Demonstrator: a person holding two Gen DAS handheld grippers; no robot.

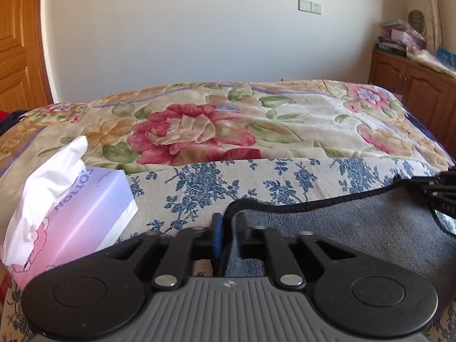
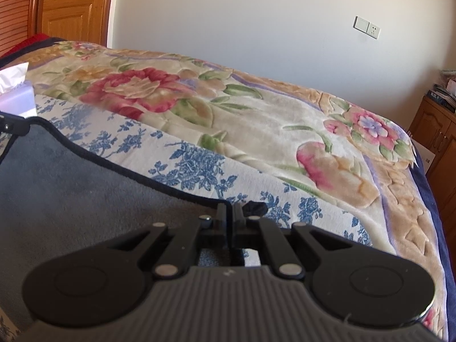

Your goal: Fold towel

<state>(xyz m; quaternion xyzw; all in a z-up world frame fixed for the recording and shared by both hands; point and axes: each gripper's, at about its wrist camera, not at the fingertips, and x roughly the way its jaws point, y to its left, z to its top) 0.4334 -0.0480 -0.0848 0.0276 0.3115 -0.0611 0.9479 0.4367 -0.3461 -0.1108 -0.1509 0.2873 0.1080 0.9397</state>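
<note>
left tongs [image 1: 228, 229] pinch towel [image 1: 356, 228] corner | right tongs [image 2: 230, 218] pinch opposite corner

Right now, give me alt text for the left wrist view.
The left gripper has its jaws shut on the black-trimmed edge of a grey towel over a blue-flowered sheet. A tissue box sits left; a floral blanket lies beyond.

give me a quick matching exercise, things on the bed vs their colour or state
Things:
1. towel
2. tissue box
3. left hand-held gripper
4. blanket

Descriptions:
a. pink and lilac, white tissue sticking out
b. floral, red rose
c. grey with dark edging
d. shut on a towel corner

Pairs: 1-c, 2-a, 3-d, 4-b
</note>
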